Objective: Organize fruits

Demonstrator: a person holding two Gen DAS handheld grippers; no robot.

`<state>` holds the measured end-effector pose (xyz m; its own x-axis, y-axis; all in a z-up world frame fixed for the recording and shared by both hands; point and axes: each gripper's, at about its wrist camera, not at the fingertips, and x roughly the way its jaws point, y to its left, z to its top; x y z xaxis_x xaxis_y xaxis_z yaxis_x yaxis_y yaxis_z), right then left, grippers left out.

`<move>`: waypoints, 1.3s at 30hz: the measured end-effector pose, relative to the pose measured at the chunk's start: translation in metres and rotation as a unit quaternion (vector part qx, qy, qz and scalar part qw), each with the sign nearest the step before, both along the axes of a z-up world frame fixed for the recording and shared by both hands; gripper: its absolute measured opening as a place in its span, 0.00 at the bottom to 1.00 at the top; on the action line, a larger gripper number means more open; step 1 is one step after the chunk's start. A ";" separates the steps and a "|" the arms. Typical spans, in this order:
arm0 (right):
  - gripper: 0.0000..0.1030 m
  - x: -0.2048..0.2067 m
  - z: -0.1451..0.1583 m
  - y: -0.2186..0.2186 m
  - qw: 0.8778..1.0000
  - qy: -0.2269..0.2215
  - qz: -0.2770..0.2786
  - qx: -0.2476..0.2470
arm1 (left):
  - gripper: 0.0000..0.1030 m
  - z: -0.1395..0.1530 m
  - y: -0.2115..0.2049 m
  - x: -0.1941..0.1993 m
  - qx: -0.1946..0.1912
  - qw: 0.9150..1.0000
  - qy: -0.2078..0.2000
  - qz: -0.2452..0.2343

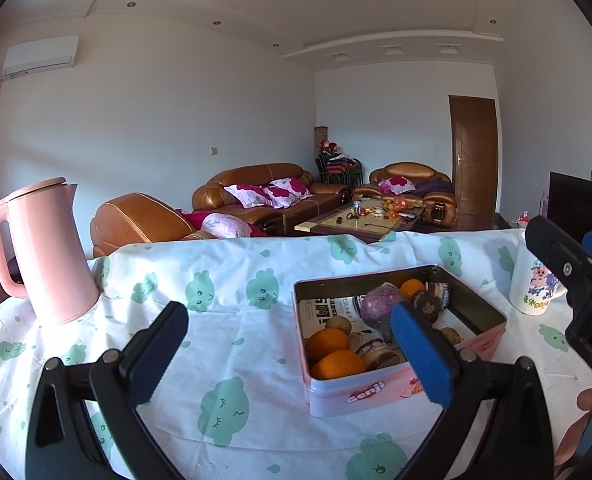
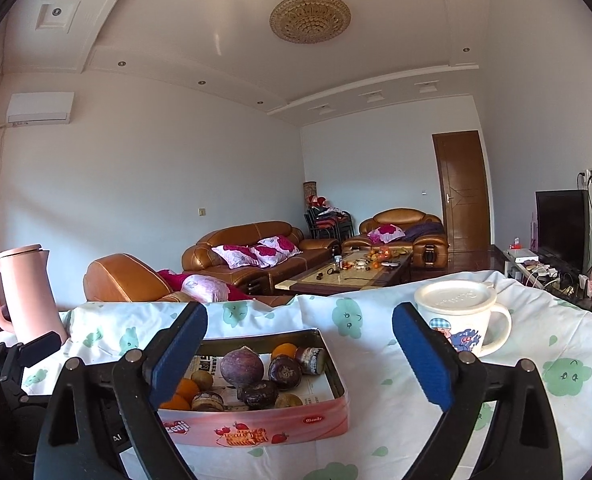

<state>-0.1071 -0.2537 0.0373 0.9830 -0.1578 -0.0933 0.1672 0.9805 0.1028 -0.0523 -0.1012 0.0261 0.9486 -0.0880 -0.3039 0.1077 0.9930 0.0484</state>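
A pink tin box sits on the table, lined with newspaper. It holds oranges, a purple round fruit, dark brown fruits and small tan ones. My left gripper is open and empty, above the cloth just left of the tin. My right gripper is open and empty, above the tin's right end; it shows in the left wrist view at the right edge.
A pink kettle stands at the table's left. A white lidded cartoon mug stands right of the tin. The table wears a white cloth with green prints. Sofas and a coffee table lie beyond.
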 end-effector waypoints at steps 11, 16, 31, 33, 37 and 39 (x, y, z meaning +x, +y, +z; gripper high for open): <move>0.92 0.000 0.000 0.000 1.000 0.006 0.000 0.000 | 1.00 -0.001 -0.001 -0.001 0.003 1.000 0.003 -0.001; 0.92 0.000 -0.001 0.000 1.000 0.005 -0.003 0.001 | 1.00 -0.001 -0.001 -0.001 0.002 1.000 0.004 0.000; 0.93 -0.001 -0.002 0.000 1.000 0.010 -0.004 0.004 | 1.00 -0.003 0.001 0.002 0.004 1.000 0.013 0.006; 0.93 -0.001 -0.001 0.000 1.000 0.009 -0.004 0.003 | 1.00 -0.003 0.001 0.002 0.005 1.000 0.013 0.006; 0.93 -0.001 -0.002 0.000 1.000 0.010 -0.005 0.004 | 1.00 -0.003 0.001 0.002 0.004 1.000 0.014 0.006; 0.93 -0.001 -0.001 0.000 1.000 0.010 -0.005 0.004 | 1.00 -0.003 0.001 0.002 0.004 1.000 0.015 0.009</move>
<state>-0.1078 -0.2541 0.0359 0.9794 -0.1665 -0.1146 0.1788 0.9781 0.1068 -0.0498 -0.1004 0.0230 0.9404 -0.0686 -0.3330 0.0917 0.9943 0.0542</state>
